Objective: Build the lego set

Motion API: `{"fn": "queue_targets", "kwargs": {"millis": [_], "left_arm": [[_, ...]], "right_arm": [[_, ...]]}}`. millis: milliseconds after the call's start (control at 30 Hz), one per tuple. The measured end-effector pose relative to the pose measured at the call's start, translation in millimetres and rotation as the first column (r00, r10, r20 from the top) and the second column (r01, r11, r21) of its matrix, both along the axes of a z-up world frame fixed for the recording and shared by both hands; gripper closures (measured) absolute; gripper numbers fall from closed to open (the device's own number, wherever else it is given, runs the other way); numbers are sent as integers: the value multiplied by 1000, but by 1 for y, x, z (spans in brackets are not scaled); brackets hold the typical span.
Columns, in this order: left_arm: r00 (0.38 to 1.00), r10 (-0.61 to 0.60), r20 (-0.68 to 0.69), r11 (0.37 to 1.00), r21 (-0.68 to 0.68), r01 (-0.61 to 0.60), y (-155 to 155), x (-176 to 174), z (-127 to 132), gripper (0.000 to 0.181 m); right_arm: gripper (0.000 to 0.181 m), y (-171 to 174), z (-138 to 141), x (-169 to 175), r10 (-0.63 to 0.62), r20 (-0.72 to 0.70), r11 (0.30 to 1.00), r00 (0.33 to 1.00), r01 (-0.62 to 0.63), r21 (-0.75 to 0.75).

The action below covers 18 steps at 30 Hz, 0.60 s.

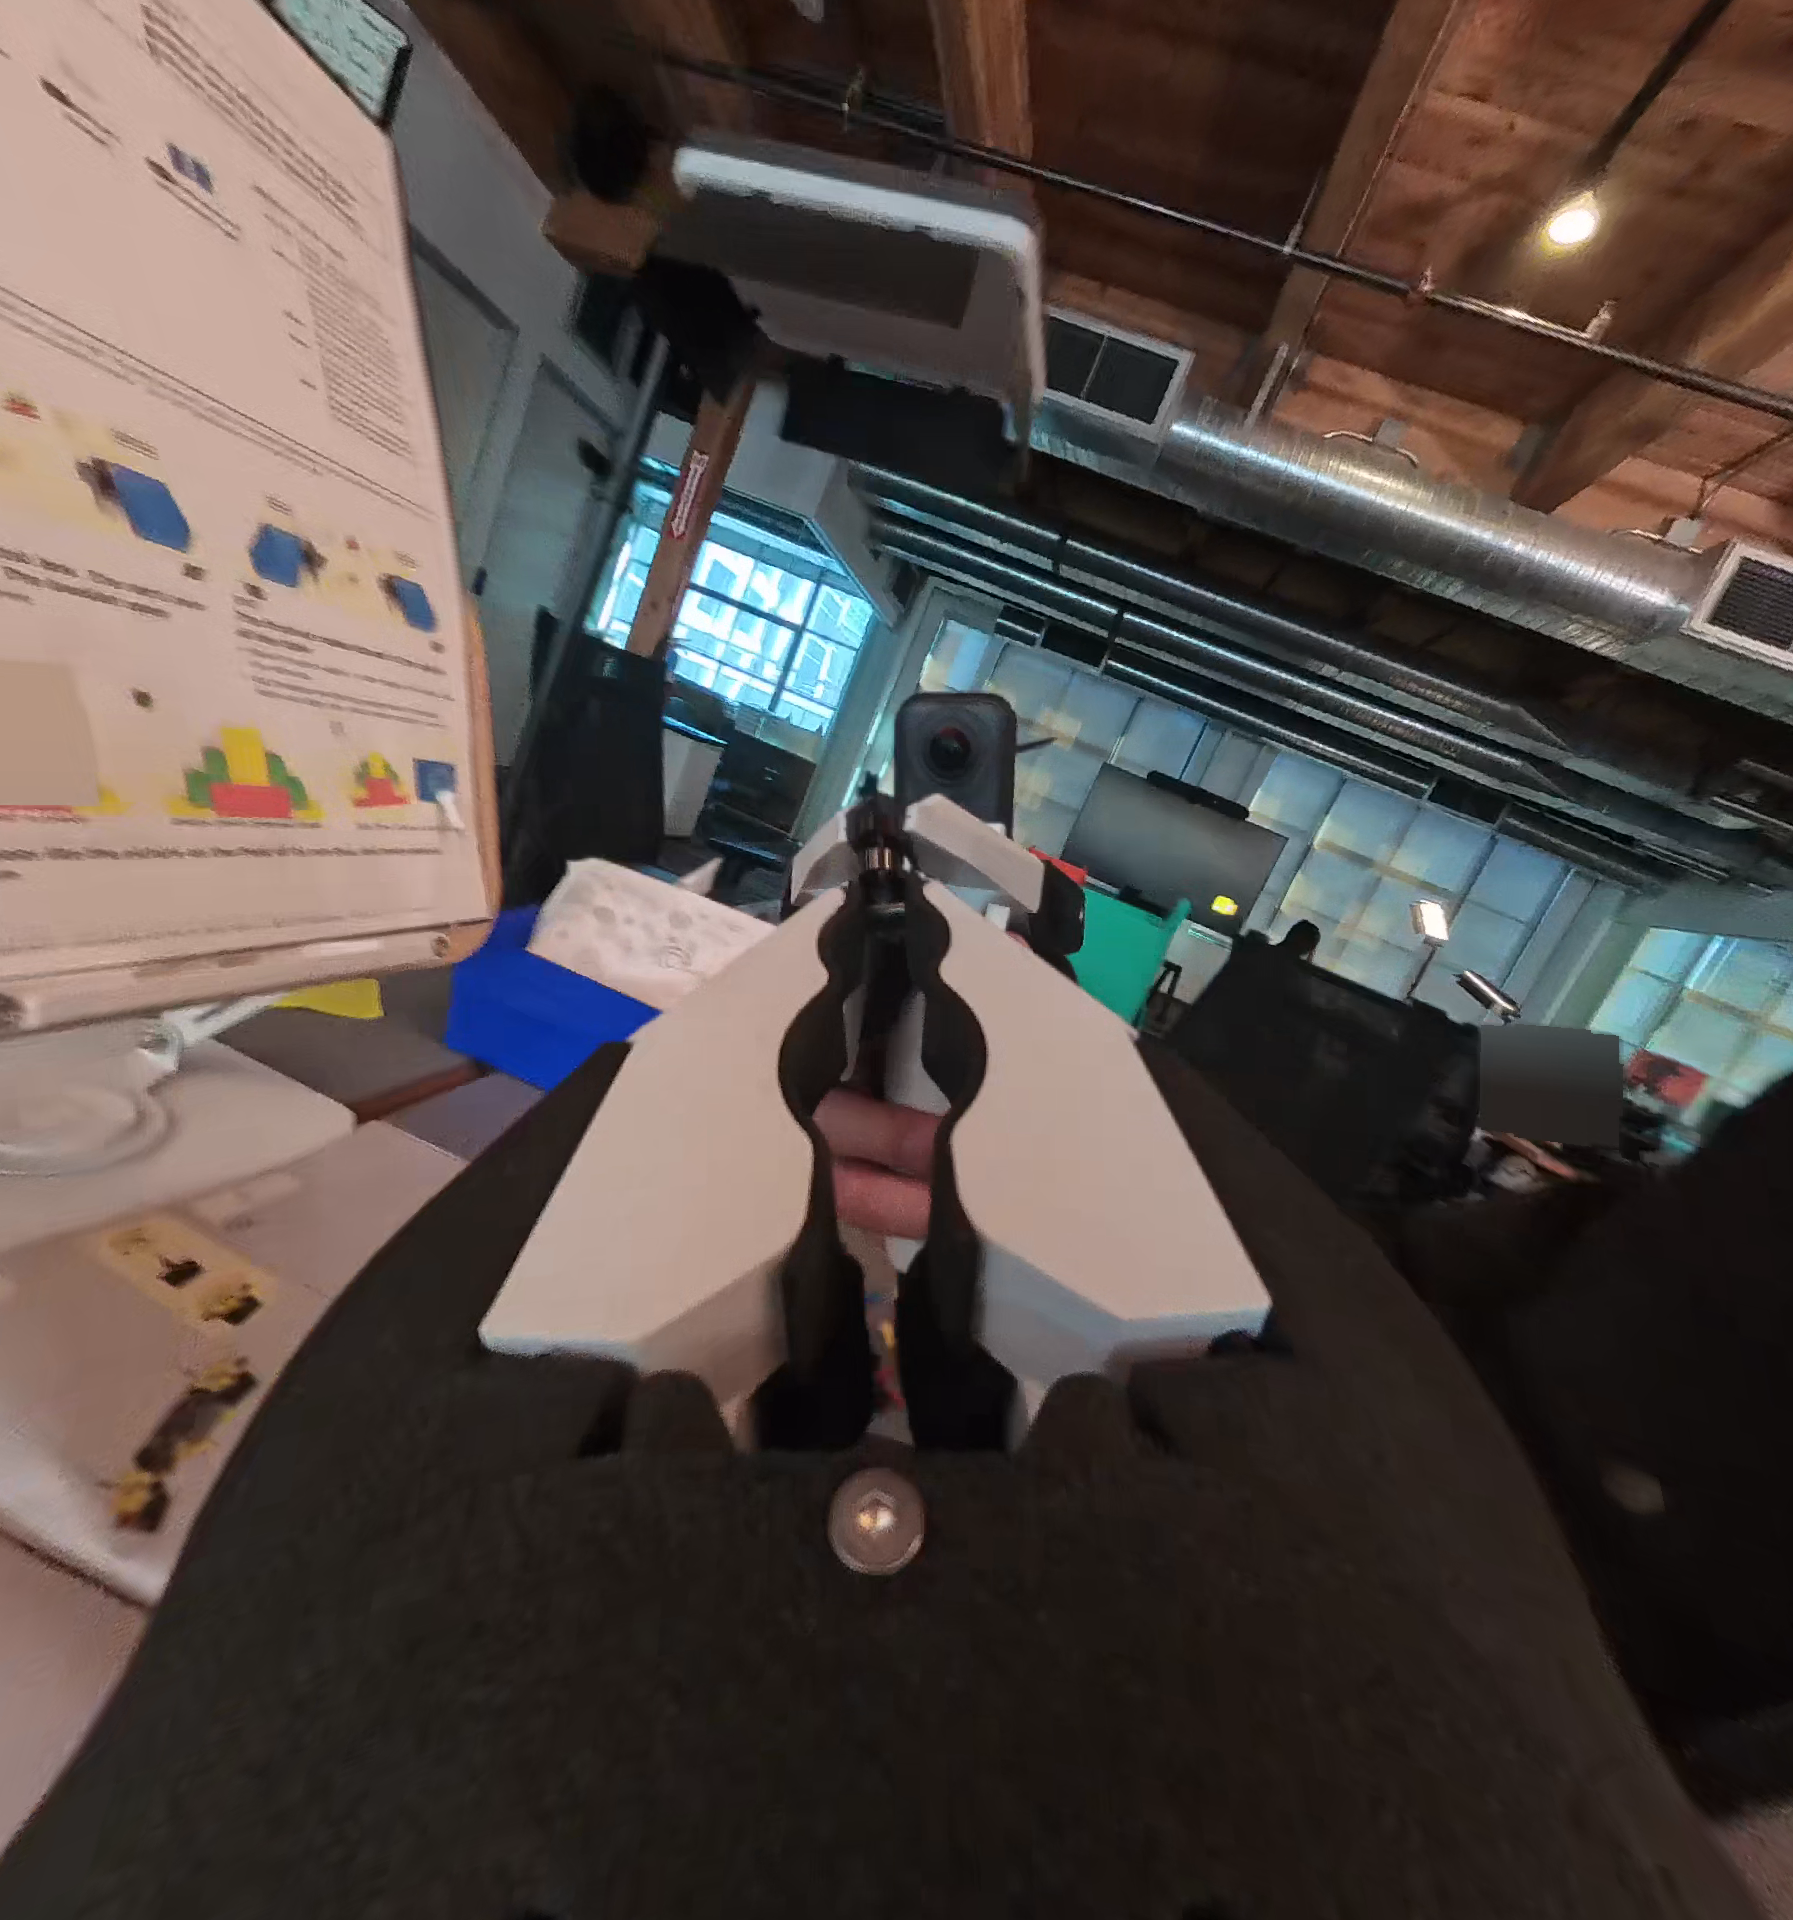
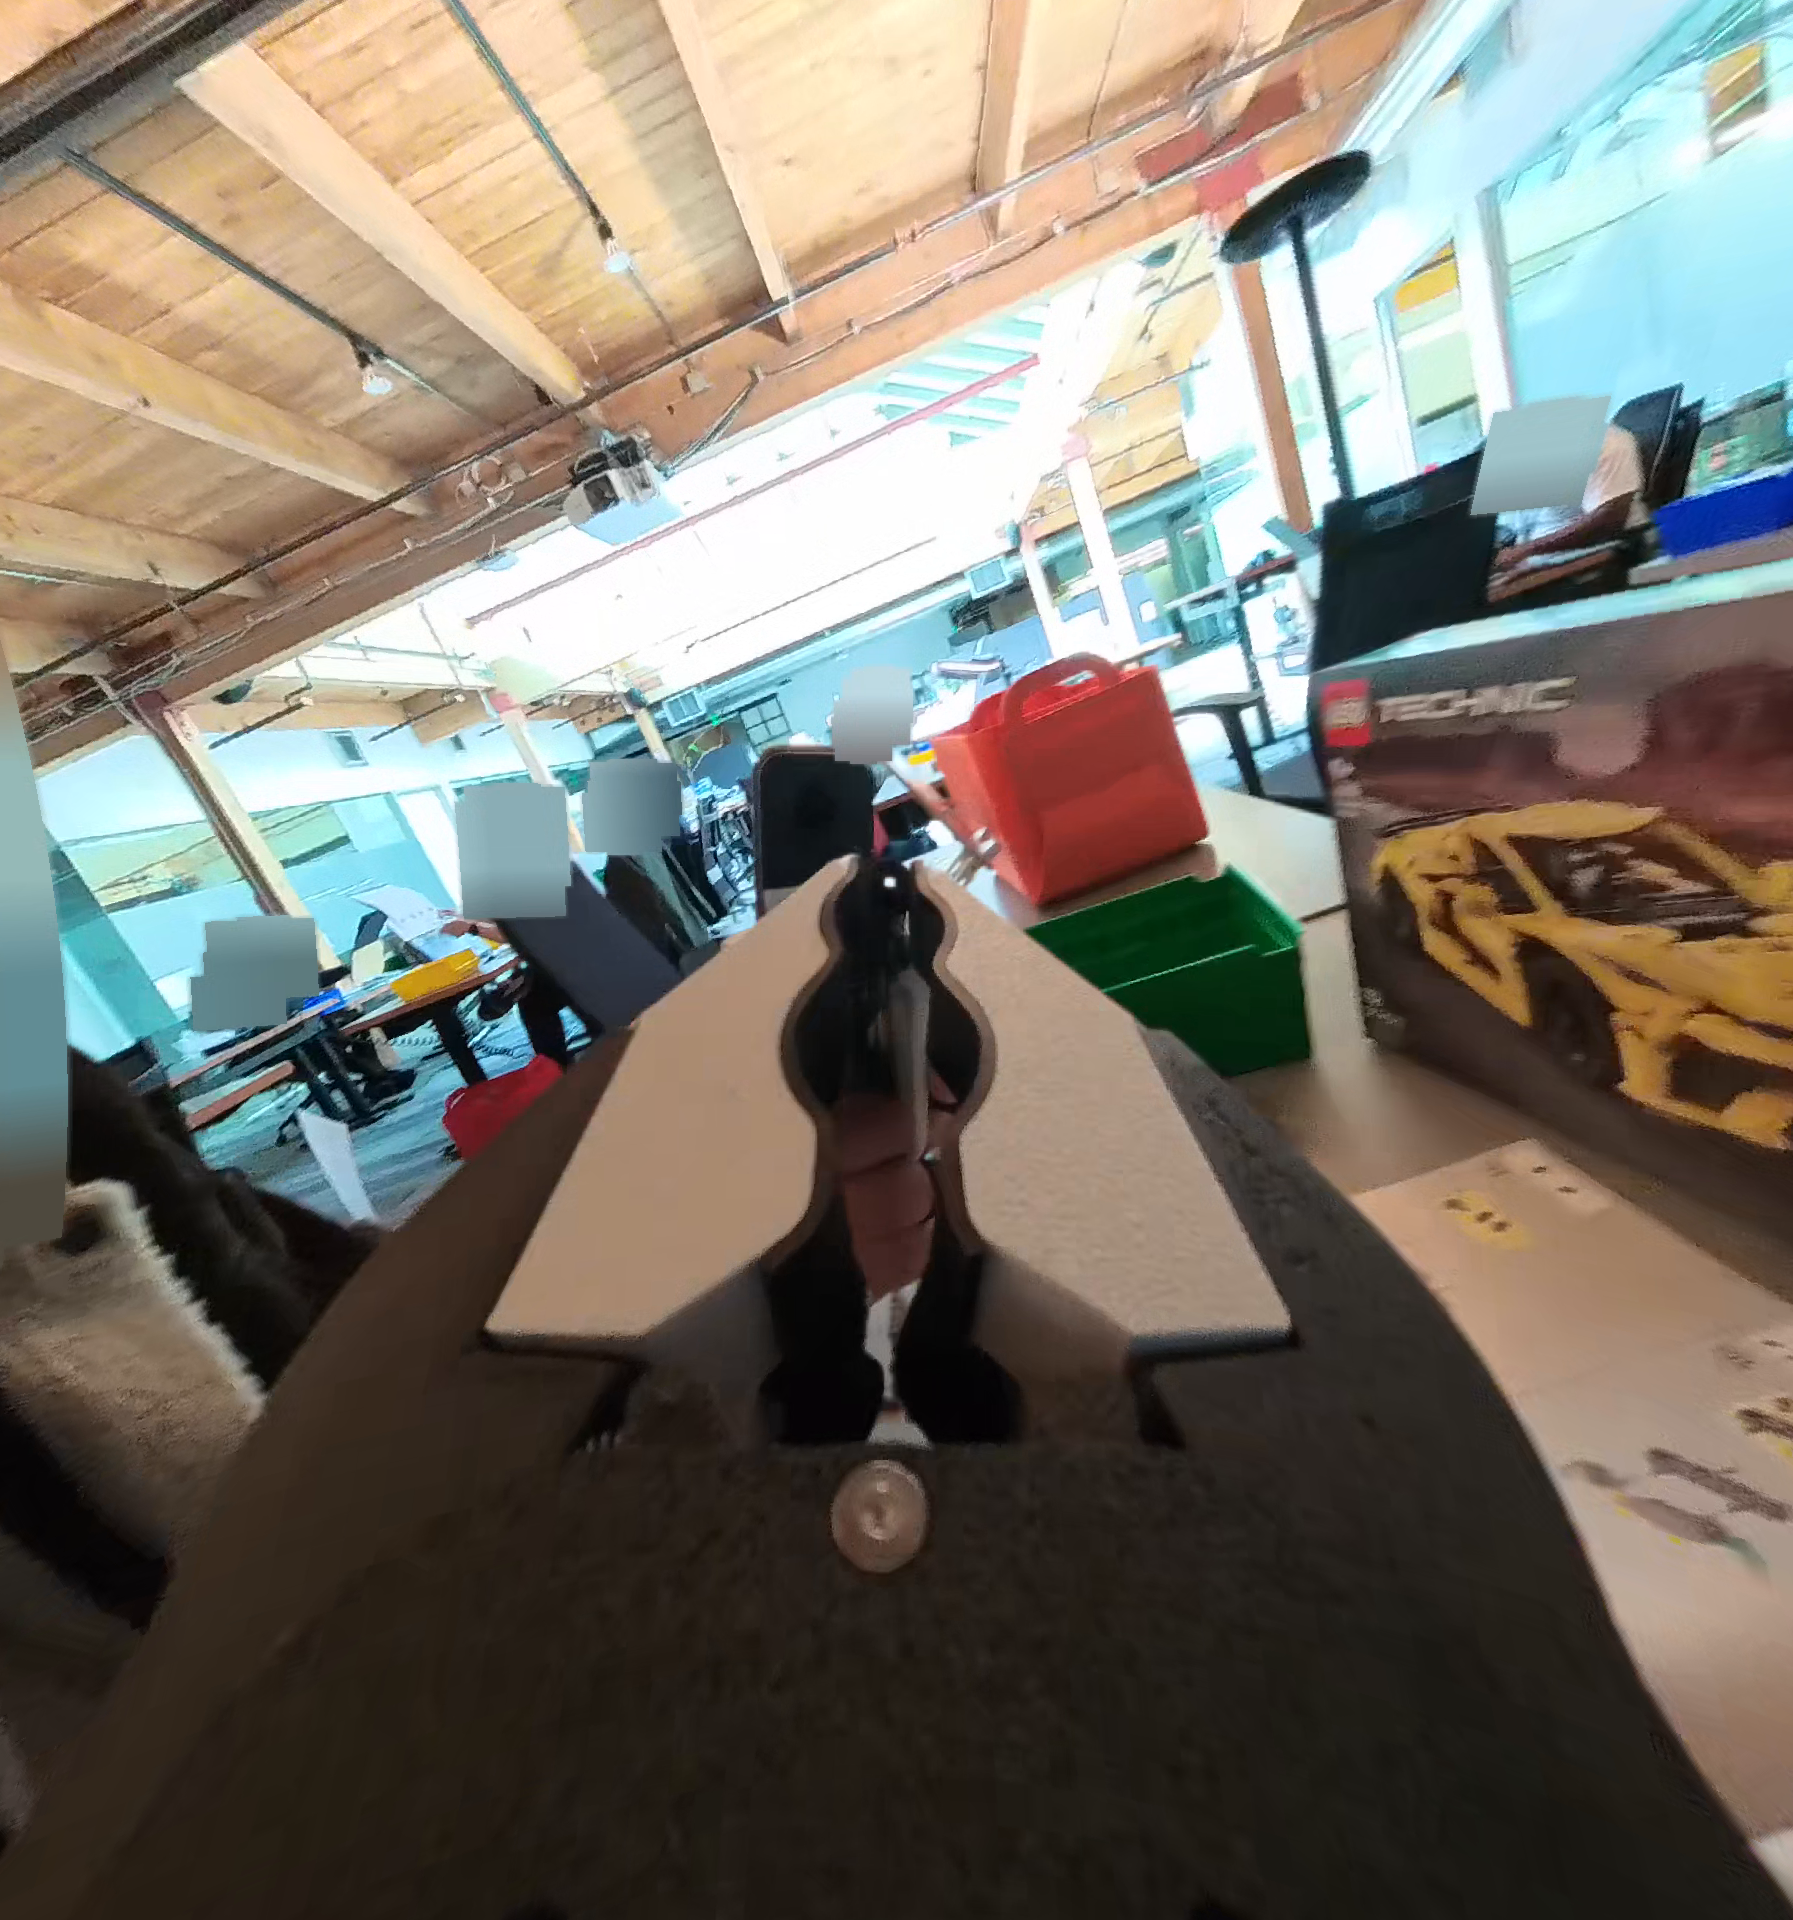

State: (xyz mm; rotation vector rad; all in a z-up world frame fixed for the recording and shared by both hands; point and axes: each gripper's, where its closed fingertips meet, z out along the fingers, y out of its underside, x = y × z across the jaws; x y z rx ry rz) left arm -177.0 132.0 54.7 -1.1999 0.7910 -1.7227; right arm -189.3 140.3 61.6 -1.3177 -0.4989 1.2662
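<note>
Both grippers are raised off the table and meet tip to tip. In the left wrist view my left gripper [image 1: 876, 902] is shut on a small black lego piece [image 1: 879, 868] with a metallic ring that sticks out past its tips. The right gripper's white fingers [image 1: 975, 844] flank the same piece, with its camera behind them. In the right wrist view my right gripper [image 2: 887, 891] is shut on a small black lego piece [image 2: 884, 920]. How the parts join is hidden between the tips.
An instruction booklet [image 1: 144, 1351] lies on the table, also in the right wrist view [image 2: 1650, 1403]. A lego box [image 2: 1598, 883], a green bin [image 2: 1183, 977] and an orange-red bin [image 2: 1079, 779] stand to the right. A blue bin [image 1: 528, 1013] and an instruction sheet on a stand [image 1: 196, 520] are on the left. My left and right fingertips are right by each other.
</note>
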Motion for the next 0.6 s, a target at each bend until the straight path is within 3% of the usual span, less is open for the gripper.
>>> {"fn": "queue_targets", "kwargs": {"millis": [67,167,267,467,600], "left_arm": [[1000,5,16,999,-39,-4,19,13,-13,175],[1000,1,21,994,-110,2,35,21,-51,176],[997,-3,-73,996,-91,-3,40,24,-76,176],[991,-83,-107,984,-166,64,41,18,-94,177],[990,-120,-78,969,-227,99,40,17,-95,177]], "right_arm": [[176,20,-11,13,-6,-53,1000,999,4,-30],[175,37,-50,22,-6,-102,992,995,-7,-128],[176,43,-76,24,27,-97,984,995,-43,-175],[176,43,-97,16,68,-67,979,995,-80,-188],[175,42,-99,15,28,-14,989,1000,-30,-145]]}}
